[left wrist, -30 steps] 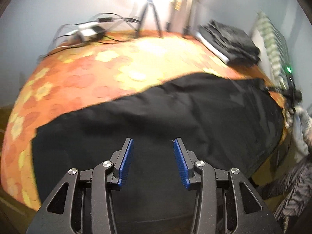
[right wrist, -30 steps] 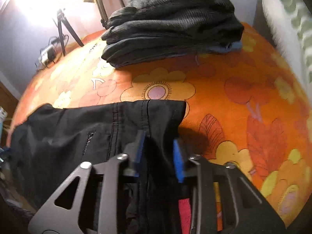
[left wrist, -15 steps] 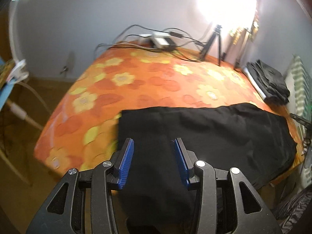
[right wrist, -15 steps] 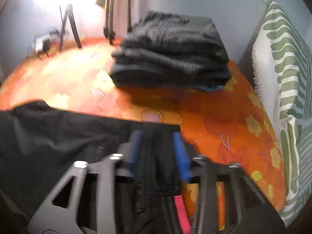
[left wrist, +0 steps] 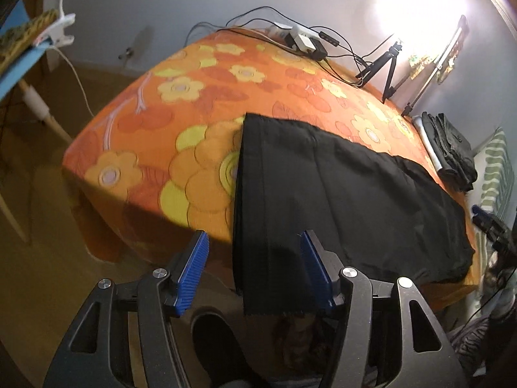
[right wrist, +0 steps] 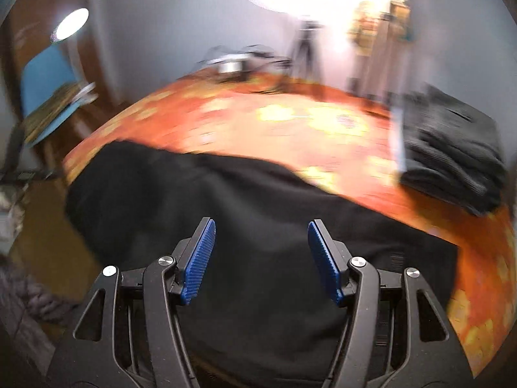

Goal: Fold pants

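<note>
Black pants (left wrist: 323, 187) lie flat across the near side of an orange flowered bed (left wrist: 194, 103), their left end hanging over the bed's front edge. My left gripper (left wrist: 255, 270) hovers above that hanging end, its jaws opening, blue pads apart and not pressing the cloth. In the blurred right wrist view the same pants (right wrist: 258, 213) spread below my right gripper (right wrist: 260, 257). Its jaws are opening too, with nothing held between them.
A stack of folded dark clothes (right wrist: 452, 148) sits at the bed's right side, also seen from the left (left wrist: 452, 148). Cables and a power strip (left wrist: 300, 38) lie at the far edge beside tripods (left wrist: 384, 68). A blue chair (left wrist: 19, 61) stands left; a striped cushion (left wrist: 497, 168) right.
The right gripper has let go of the pants' edge, opened and pulled back and up. The left gripper has slid left to the pants' end over the bed edge and spread wider.
</note>
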Demonstrator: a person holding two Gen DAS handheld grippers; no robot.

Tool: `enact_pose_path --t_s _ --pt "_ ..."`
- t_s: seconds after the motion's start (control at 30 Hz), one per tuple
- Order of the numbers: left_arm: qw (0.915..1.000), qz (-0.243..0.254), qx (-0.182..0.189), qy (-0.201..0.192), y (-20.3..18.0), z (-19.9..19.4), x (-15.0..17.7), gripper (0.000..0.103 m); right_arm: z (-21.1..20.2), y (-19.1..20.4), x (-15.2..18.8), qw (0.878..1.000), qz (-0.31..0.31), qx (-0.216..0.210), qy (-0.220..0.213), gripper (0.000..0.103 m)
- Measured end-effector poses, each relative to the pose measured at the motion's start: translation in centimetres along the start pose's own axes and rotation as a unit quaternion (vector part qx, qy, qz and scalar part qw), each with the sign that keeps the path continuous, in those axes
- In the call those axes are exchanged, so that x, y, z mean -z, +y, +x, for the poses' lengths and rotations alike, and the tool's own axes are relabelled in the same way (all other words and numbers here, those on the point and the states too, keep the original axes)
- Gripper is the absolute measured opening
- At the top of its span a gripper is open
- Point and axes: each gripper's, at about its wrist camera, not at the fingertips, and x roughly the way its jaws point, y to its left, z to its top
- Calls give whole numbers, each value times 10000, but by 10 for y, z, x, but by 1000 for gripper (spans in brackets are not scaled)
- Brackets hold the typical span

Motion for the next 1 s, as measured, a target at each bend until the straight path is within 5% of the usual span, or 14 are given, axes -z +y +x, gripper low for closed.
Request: enact_pose_path --t_s 0.27,0.6,1.0 --pt "9993 25 112 358 -4 17 27 59 34 83 -9 9926 -855 -807 313 63" --pt "9990 177 111 393 -12 24 26 59 114 156 -117 9705 -1582 -1727 573 63" --pt "9989 -229 279 304 14 20 21 59 227 237 -147 9471 -2262 -1957 1161 59"
